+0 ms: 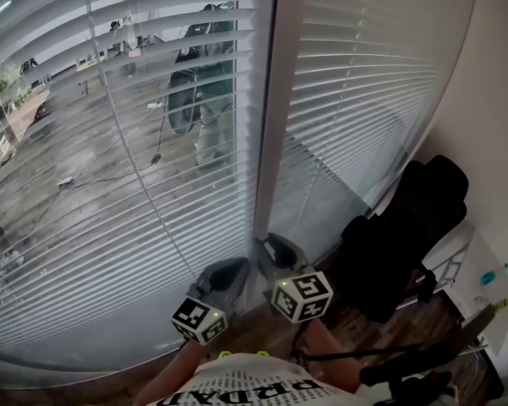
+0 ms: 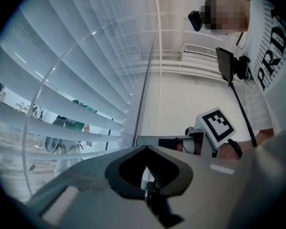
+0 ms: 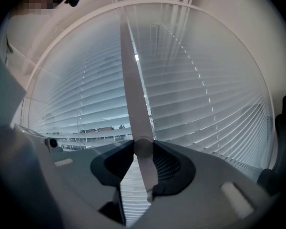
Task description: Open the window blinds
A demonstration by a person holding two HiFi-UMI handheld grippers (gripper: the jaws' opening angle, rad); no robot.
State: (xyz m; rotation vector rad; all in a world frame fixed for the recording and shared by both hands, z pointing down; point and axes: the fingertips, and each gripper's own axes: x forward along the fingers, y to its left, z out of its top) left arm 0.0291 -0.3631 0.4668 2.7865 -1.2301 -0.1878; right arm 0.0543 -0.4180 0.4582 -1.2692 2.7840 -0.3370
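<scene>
**Two grippers at the foot of the window blinds**

The blinds hang straight ahead of both grippers, which point level at the bottom of the window, close beside each other above the person's printed shirt (image 1: 254,387). The left gripper (image 1: 229,269) sits just in front of the left blind (image 1: 93,244). The right gripper (image 1: 271,245) is at the foot of the white post (image 1: 271,100) that parts the two blinds, with the right blind (image 1: 364,100) just beyond it.

The left blind's white slats are tilted part open, so the street (image 1: 68,167) and a dark car (image 1: 199,66) outside show in strips between them. The right blind's slats lie nearly flat together in one pale sheet, and little shows through. A thin clear rod (image 1: 140,172) hangs down in front of the left blind, its lower end reaching the left gripper's tip. A thicker pale rod (image 3: 133,80) hangs upright in front of the right blind.

The right gripper's jaws stand fairly wide and are closed on that pale rod, a dark pad pressing it from each side. The left gripper's jaws are almost together and pinch a white sliver (image 2: 144,178). Whether that sliver is the end of the clear rod cannot be told.
</scene>
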